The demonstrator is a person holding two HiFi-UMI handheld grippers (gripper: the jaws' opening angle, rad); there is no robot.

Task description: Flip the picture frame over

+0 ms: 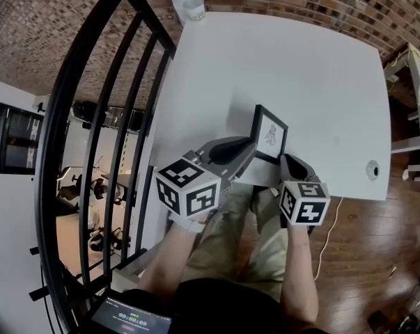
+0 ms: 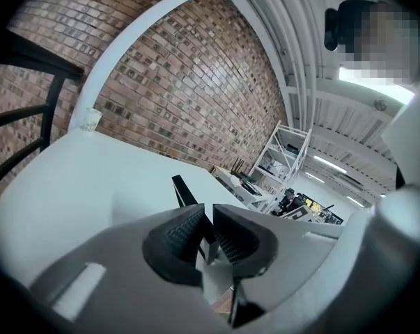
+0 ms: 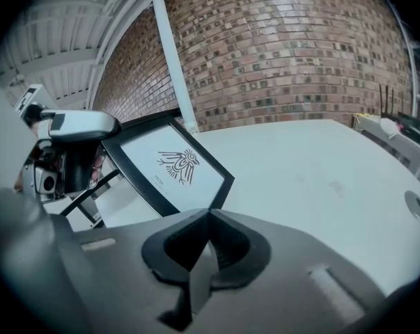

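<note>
The black picture frame (image 1: 269, 135) stands tilted up on the white table (image 1: 300, 68), its white print with a dark bird drawing facing right. My left gripper (image 1: 248, 147) is shut on the frame's left edge; in the left gripper view the frame (image 2: 184, 193) shows edge-on, running down between the ribbed pads (image 2: 182, 236). My right gripper (image 1: 288, 164) sits at the frame's lower right corner. Seen from the right gripper view, the frame's face (image 3: 171, 169) leans at left and its near corner ends at the tips of my right gripper (image 3: 210, 218), whose jaws are shut with nothing visible between them.
A paper cup (image 1: 193, 8) stands at the table's far left corner, beside a white post. A black railing (image 1: 105, 117) runs along the table's left side. A round cable hole (image 1: 372, 170) is near the right front edge. White shelving (image 1: 418, 82) stands further right.
</note>
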